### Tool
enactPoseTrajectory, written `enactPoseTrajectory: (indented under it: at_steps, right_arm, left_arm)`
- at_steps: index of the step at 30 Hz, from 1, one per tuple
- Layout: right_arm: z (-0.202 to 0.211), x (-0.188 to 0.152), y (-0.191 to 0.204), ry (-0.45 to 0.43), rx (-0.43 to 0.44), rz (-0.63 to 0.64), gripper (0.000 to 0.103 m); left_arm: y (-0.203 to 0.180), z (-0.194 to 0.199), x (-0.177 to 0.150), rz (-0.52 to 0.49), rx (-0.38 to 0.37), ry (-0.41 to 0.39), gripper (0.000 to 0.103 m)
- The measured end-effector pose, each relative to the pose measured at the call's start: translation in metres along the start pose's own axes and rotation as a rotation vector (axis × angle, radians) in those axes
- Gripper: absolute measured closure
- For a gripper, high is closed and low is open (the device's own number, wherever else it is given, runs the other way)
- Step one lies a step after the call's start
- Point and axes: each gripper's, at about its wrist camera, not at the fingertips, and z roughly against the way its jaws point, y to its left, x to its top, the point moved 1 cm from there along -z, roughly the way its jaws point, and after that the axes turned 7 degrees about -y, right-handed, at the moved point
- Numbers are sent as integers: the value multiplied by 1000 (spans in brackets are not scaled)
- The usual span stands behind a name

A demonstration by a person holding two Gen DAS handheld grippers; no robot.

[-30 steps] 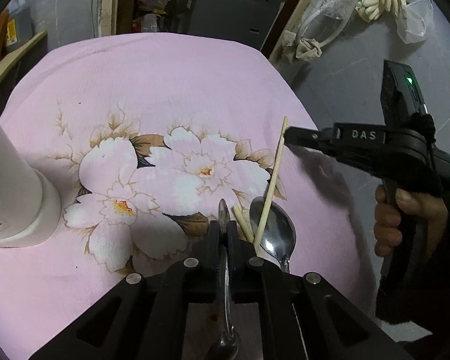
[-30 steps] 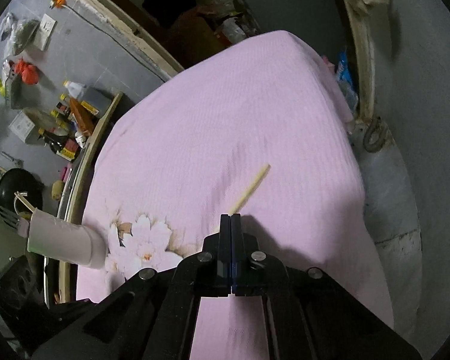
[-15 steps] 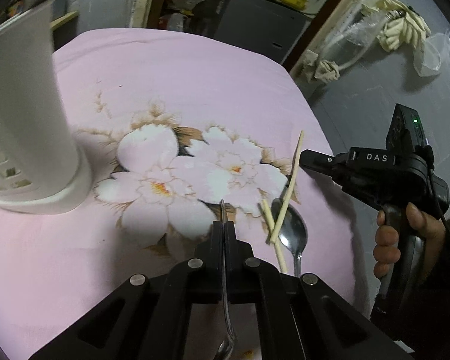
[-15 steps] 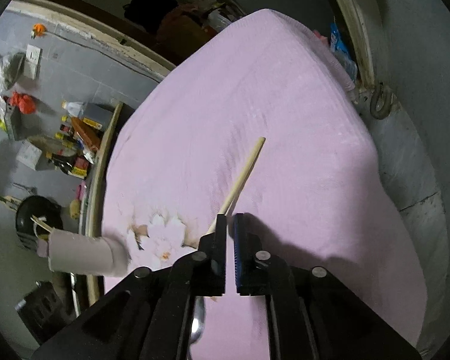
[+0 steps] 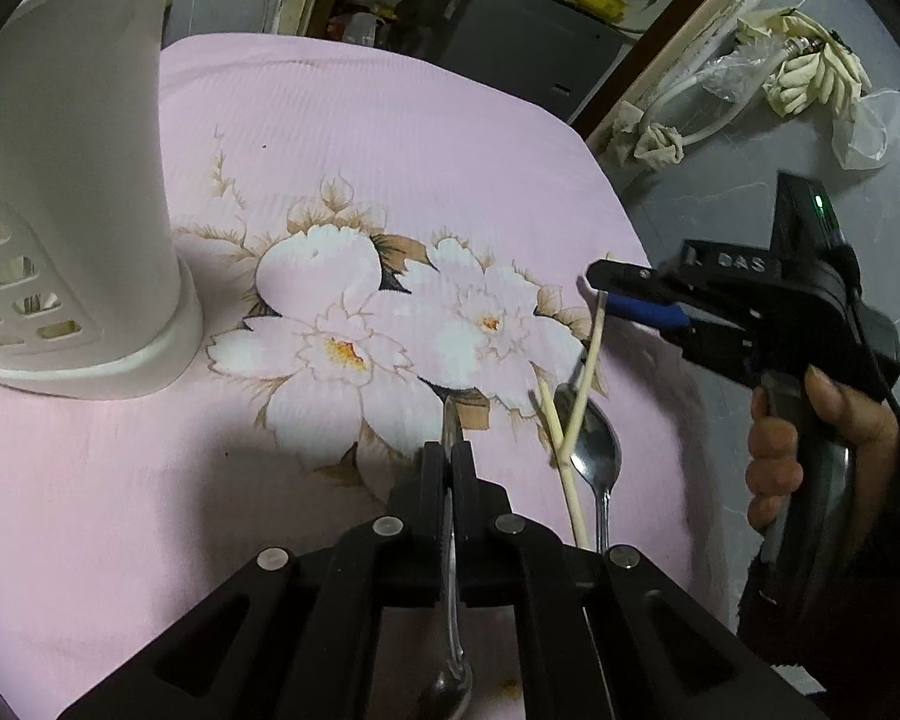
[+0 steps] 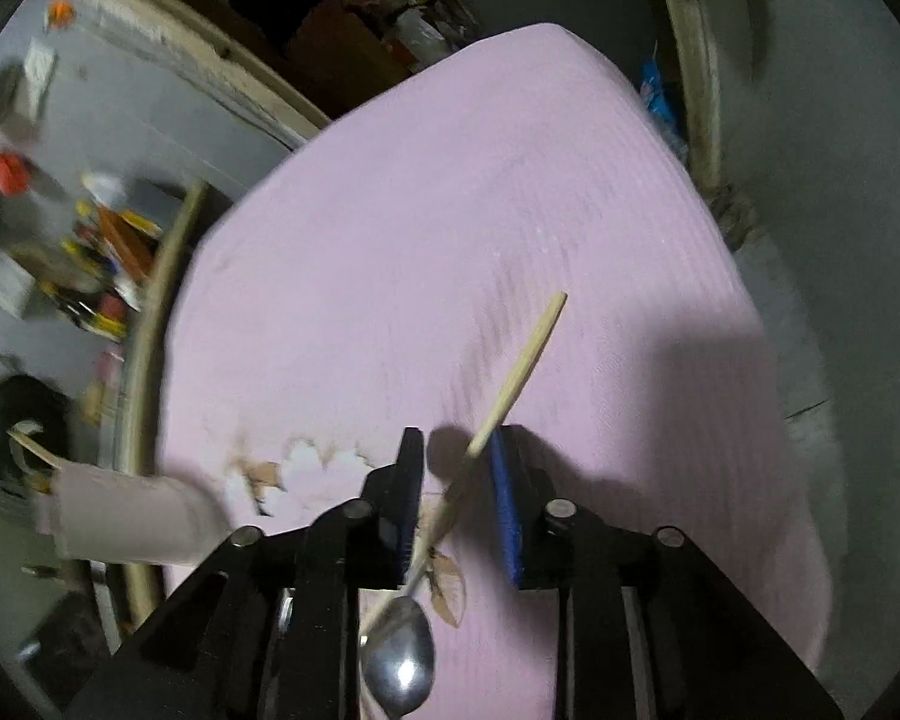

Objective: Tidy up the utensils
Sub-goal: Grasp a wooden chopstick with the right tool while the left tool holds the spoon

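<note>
- The left gripper (image 5: 450, 450) is clamped on a metal utensil (image 5: 453, 618) whose handle runs back between the jaws.
- The right gripper (image 6: 459, 468) has just been opening; its jaws stand narrowly apart with a chopstick (image 6: 513, 381) passing between them, just beside the blue pad.
- That chopstick crosses another chopstick (image 5: 561, 456) and a spoon (image 5: 594, 450) on the pink cloth (image 5: 390, 150).
- A white holder (image 5: 72, 180) stands well apart at the left.
</note>
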Motion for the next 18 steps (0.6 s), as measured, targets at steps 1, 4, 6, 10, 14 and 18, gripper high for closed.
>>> enactPoseTrajectory:
  at_steps: [1, 4, 6, 10, 14, 18]
  right_arm:
    - [0, 0, 4, 2, -26, 27, 87]
    - [-1, 2, 10, 12, -54, 59, 88]
    - [-1, 3, 7, 13, -49, 44, 93]
    - [2, 3, -10, 7, 35, -67, 97]
    - [17, -7, -28, -36, 145, -182, 99]
    - [48, -16, -23, -141, 203, -160, 99]
  left_arm:
    - [0, 0, 0, -1, -1, 2, 98]
    - [-1, -3, -1, -25, -12, 41, 92]
    - [-8, -7, 0, -71, 4, 53, 92]
    - [-18, -11, 3, -141, 33, 67, 92]
    - [-20, -8, 5, -137, 42, 52, 93]
    - [-14, 11, 10, -68, 17, -22, 93]
